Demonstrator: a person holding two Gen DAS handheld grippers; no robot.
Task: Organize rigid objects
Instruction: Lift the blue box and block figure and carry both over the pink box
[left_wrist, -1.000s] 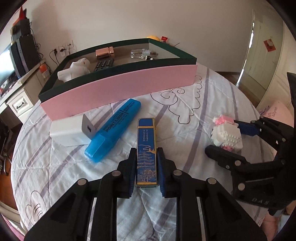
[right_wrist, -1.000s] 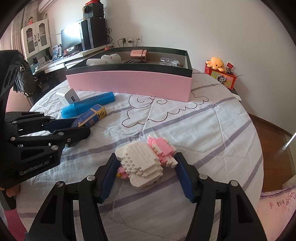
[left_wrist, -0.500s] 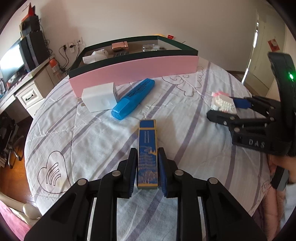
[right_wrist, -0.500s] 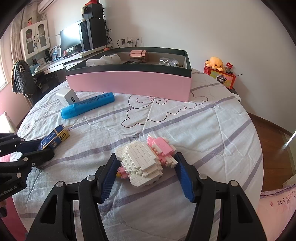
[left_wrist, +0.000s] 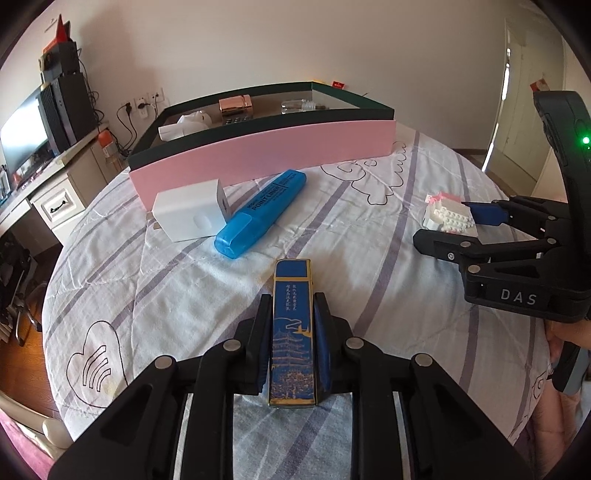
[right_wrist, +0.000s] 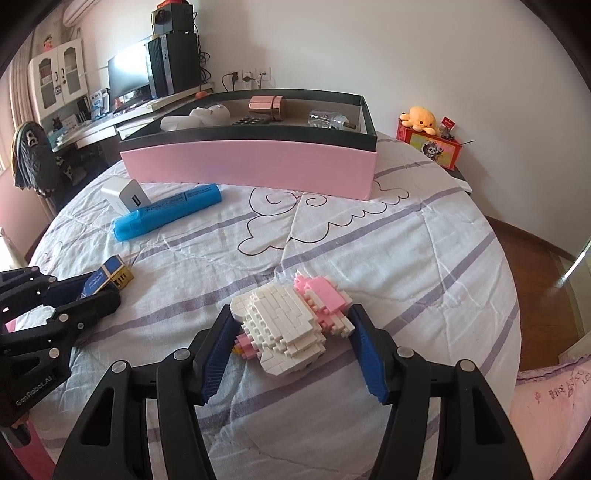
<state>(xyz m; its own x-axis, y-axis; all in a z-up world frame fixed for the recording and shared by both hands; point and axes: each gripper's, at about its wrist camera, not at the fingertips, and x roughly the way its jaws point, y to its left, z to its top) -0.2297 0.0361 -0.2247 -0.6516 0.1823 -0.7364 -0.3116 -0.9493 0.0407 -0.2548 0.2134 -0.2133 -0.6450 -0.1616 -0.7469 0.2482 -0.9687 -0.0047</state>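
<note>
From my left gripper (left_wrist: 291, 347): jaws clamped on a blue box (left_wrist: 292, 332) with gold pagoda art and Chinese characters too small to read, just above the quilted surface (left_wrist: 166, 295). Farther left, a blue marker (left_wrist: 260, 214) reads "POINT LINER", touching a white charger (left_wrist: 188, 214). Behind them the pink tray (left_wrist: 266, 155) holds a white figure, a calculator, a copper case and a clear bottle. At right my other gripper reads "DAS".

From my right gripper (right_wrist: 293, 343): jaws about half open, pads pressed on a white-and-pink brick figure (right_wrist: 291, 325) on the surface. At near left my other gripper reads "GenRobot.AI".
</note>
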